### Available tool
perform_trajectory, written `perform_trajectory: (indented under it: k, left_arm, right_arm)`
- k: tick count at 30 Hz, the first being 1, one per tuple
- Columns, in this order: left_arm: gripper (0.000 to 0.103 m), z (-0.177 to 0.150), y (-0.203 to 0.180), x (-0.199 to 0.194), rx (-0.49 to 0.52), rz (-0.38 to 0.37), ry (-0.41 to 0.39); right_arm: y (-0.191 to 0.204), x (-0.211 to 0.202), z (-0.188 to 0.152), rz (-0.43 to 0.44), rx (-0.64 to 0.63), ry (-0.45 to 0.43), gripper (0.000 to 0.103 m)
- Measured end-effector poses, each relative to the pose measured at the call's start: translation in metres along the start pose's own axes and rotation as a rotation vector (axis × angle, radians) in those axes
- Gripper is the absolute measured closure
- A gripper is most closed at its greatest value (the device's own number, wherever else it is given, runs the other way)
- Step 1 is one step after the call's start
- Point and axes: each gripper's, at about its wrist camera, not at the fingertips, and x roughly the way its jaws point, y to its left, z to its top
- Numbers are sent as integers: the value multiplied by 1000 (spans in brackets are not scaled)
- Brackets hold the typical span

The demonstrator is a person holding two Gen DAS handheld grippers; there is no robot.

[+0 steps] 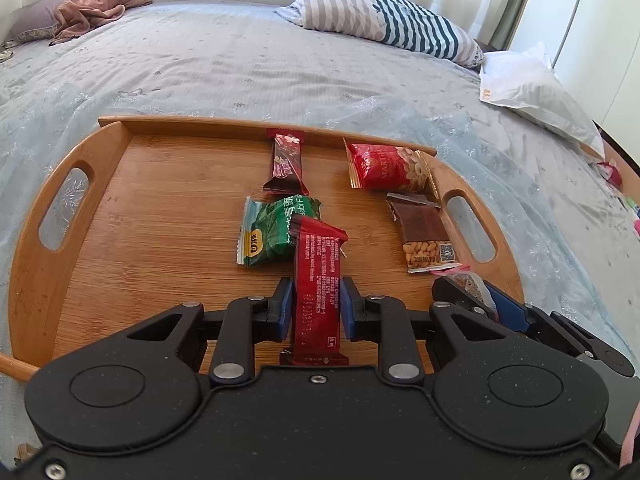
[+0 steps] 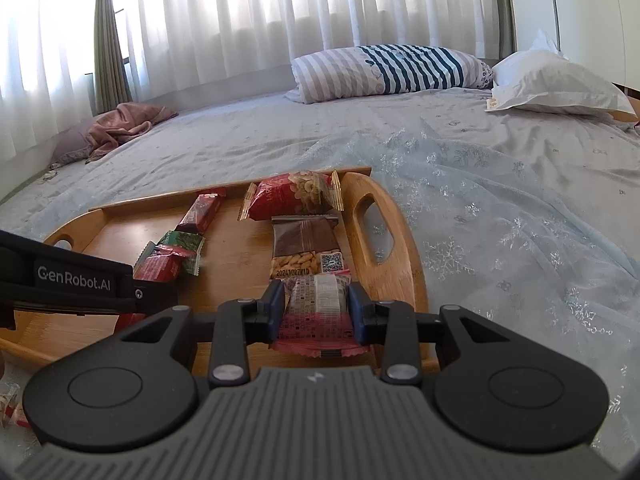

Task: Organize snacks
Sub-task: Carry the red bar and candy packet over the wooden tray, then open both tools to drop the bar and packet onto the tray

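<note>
We have both hands loaded over the wooden tray (image 1: pixel 120 208). The left hand-held gripper (image 1: pixel 316 300) is clamped across the middle of a long red snack bar (image 1: pixel 318 280), its blue pads (image 1: pixel 285 300) pinching the wrapper's long edges so the bar points straight ahead, its far end overlapping the green wasabi packet (image 1: pixel 272 232) at centre frame. That lengthwise hold looks chosen, we judge, to lay the bar down in line with the dark red bar (image 1: pixel 287 160) resting against the tray's far rim.

In the right wrist view, the right hand-held gripper (image 2: pixel 316 308) is closed on a small pink-and-white packet (image 2: pixel 316 300), low in the frame, just in front of the brown peanut packet (image 2: pixel 306 246). Beyond that sits the red nut bag (image 2: pixel 294 196), so the right edge of the tray by the handle slot (image 2: pixel 372 228) reads as a column being built, and this packet seems meant for its near end.

The tray lies on a bed (image 2: pixel 500 200) under a pale blue sheet with a sheer snowflake-patterned cloth. A striped pillow (image 2: pixel 392 68) and a white pillow (image 2: pixel 552 84) sit at upper right, a crumpled pink cloth (image 2: pixel 124 124) at left, and sunlit white curtains (image 2: pixel 280 16) fill the top.
</note>
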Motion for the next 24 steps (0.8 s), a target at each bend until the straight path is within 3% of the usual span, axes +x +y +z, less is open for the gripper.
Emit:
perform_trajectory:
  k: [15,17,18,20,24]
  left_arm:
    - [80,0,0,2,-3,-1,3]
    - [72,0,0,0,2,-2,-9]
    - [62,0,0,-1,5,-4,-12]
    - [59,0,0,-5,9,-4,-19]
    - [49,-1,2,-18,30,1,-30]
  right_arm:
    - [-1,1,0,6,-1,1,61]
    - [-1,-1,1,7,-4,-12,59]
    - [0,-3,1,8,-7,-20,55]
    - [1,-6,1,6,-15,-31,45]
    - [3,-14,2,11,-33,-43,42]
